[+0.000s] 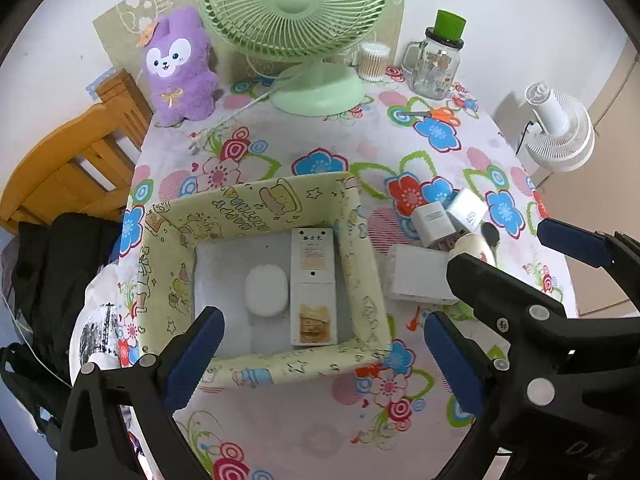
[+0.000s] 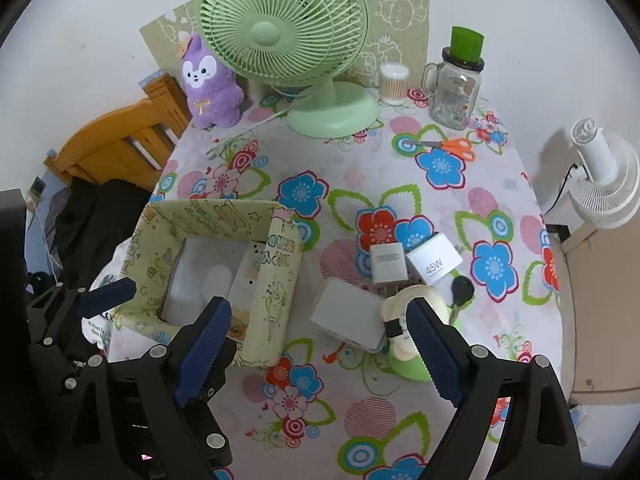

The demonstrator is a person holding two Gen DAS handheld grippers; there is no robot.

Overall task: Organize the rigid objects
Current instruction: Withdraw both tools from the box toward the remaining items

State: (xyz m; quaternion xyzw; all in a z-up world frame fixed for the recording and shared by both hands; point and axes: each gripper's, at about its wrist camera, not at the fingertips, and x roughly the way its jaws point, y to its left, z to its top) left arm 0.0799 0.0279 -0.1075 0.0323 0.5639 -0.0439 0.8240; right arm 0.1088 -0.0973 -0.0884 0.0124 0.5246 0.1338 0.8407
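A pale yellow-green patterned box [image 1: 260, 200] stands open on the flowered tablecloth. On its floor lie a white oval case [image 1: 267, 290] and a long white flat device [image 1: 313, 280]. My left gripper [image 1: 322, 316] hangs open above the box's near edge with nothing between its pads. Right of the box sit two white chargers [image 2: 388, 266] [image 2: 434, 264], a white rectangular block [image 2: 348, 316], a black key [image 2: 462, 290] and a cream round item on a green base [image 2: 404, 344]. My right gripper [image 2: 318, 304] stands open above the gap between box and block, holding nothing.
At the table's back stand a green desk fan [image 2: 288, 28], a purple plush toy [image 2: 210, 84], a cotton swab tub [image 2: 394, 82] and a glass jar with a green cup [image 2: 456, 88]. Orange scissors [image 2: 452, 146] lie nearby. A wooden chair [image 1: 76, 160] is left; a white fan [image 2: 604, 176] is right.
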